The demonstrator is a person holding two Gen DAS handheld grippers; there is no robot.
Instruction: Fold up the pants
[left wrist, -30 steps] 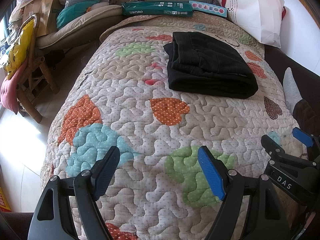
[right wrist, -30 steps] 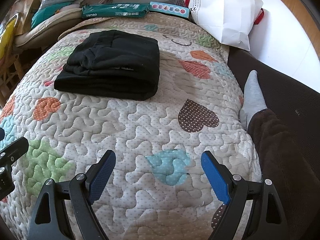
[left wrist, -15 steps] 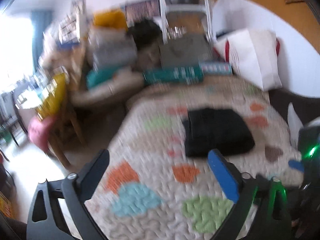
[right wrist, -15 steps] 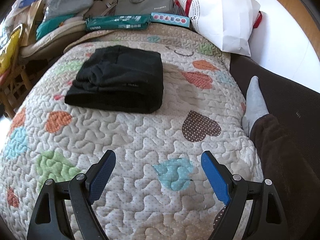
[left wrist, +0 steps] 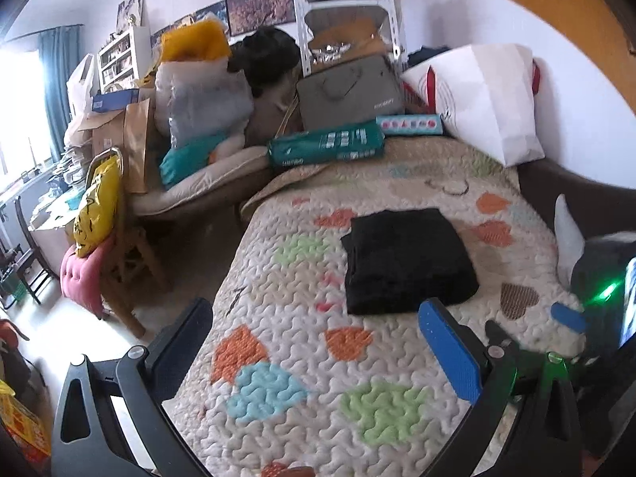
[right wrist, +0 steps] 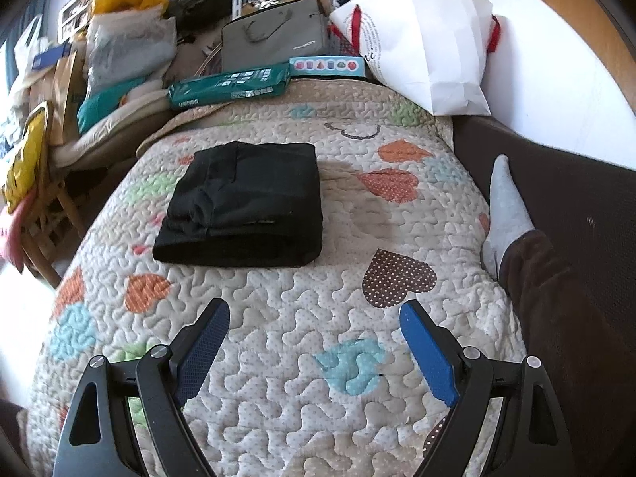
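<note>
- On the left edge of the left wrist view we see a wooden chair with a pink cushion and a yellow bag, standing beside the bed.
- Our left gripper hangs over the near part of the patchwork quilt, its two fingers wide apart and nothing between them.
- Beyond it, and a little toward its right finger, lie the black pants, folded into a compact rectangle flat on the quilt, well apart from the tongs.
- Further right in that view we glimpse our right gripper as a blue pad with a green glow beside it.
- From the right wrist view, the pants sit ahead and to the left of our right gripper, nearer its left finger, not touching it.
- Our right gripper's fingers also stand wide apart, holding nothing, above a pale blue patch.
- Behind the pants, at the head of the bed, we see a green box and a white paper bag.
- At the far right a leg in a grey sock rests along the quilt's edge.
</note>
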